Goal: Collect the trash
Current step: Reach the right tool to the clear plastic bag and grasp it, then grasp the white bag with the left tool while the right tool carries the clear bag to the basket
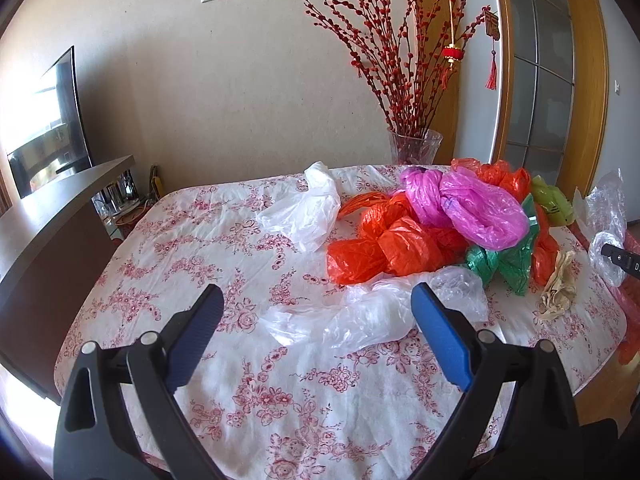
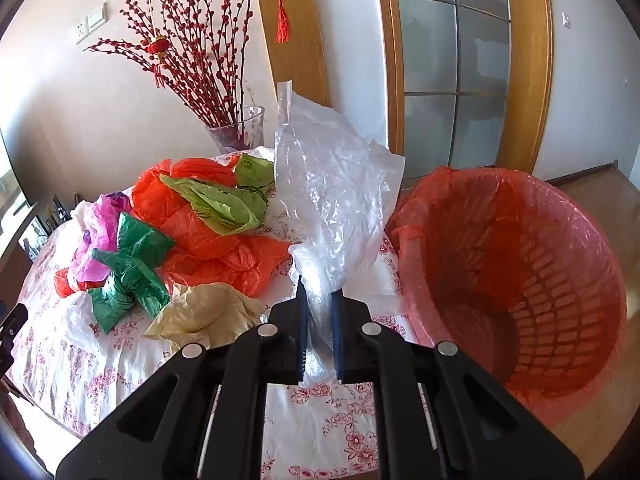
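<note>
The right hand-held gripper (image 2: 319, 330) is pinching a clear plastic bag (image 2: 332, 184), its blue pads pressed together on the crumpled lower end while the rest is standing up and forward, long axis roughly upright; the red-lined basket (image 2: 516, 184) is sitting just to the right of that bag, mouth tilted toward the camera, so the coming move is probably a short carry rightward over its rim; the left hand-held gripper (image 1: 318, 312) is hanging spread wide over the counter (image 1: 280, 396), holding nothing, with another clear bag (image 1: 360, 320) lying crosswise between its fingers and the orange bags (image 1: 384, 252) heaped beyond, right of centre; it is the nearer one for that bag.
</note>
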Motion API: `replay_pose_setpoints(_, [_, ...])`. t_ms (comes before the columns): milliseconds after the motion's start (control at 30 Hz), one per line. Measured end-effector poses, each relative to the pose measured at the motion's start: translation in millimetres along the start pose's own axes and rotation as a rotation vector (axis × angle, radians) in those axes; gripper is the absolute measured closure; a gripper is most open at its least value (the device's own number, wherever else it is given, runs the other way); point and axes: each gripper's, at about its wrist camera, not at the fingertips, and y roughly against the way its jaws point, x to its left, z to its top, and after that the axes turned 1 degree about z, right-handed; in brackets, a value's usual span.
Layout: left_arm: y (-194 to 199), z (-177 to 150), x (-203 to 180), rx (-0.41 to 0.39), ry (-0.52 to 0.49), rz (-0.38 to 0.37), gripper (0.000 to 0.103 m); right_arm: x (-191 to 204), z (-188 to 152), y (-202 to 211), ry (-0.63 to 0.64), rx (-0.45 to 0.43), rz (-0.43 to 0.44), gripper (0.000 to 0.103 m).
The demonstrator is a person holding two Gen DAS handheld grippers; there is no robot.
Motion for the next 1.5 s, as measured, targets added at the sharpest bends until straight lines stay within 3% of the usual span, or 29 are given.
replay_pose_setpoints(100, [-8,-5,4,0.034,-0.018,0.0,0.021,3,-3,3,0.007,0.0,0.01,0.093])
replay_pose_setpoints(300, [-30,-22,5,0.13,-0.01,-0.084,0.035,7,-7,8,0.012,0.004,0.021,0.093])
replay_pose_setpoints(467, [-41,-32,2,0.177,-0.004,-0.125,0.066,8,-11,11,0.017,0.007,0.018,0.093])
replay_pose_setpoints(667, [-39,-34,4,0.164,0.01,-0.133,0.09,8,-15,17,0.012,0.008,0.023,0.092])
replay_pose_setpoints(800, [-34,-33,8,0.143,0.027,-0.133,0.087,7,-18,19,0.011,0.011,0.03,0.093])
replay_pose_setpoints(867, [-27,-32,6,0.113,0.017,-0.118,0.059,6,-20,20,0.006,0.014,0.035,0.092])
replay_pose_setpoints(900, [-23,-30,4,0.096,0.008,-0.104,0.056,6,-20,20,0.004,0.016,0.036,0.092])
replay_pose_setpoints(1033, [-14,-23,-4,0.069,-0.016,-0.116,0.055,5,-22,21,0.001,0.018,0.04,0.092])
replay_pose_setpoints(1200, [-28,-16,-21,0.101,-0.044,-0.152,0.053,5,-24,23,0.004,0.02,0.047,0.092])
replay_pose_setpoints(1267, [-36,-17,-26,0.123,-0.062,-0.161,0.048,6,-25,24,0.002,0.02,0.049,0.093])
replay_pose_setpoints(1400, [-53,-25,-29,0.19,-0.069,-0.179,0.053,5,-27,26,0.0,0.019,0.049,0.092])
replay_pose_setpoints(1500, [-51,-26,-26,0.173,-0.062,-0.193,0.075,3,-28,25,-0.002,0.021,0.047,0.092])
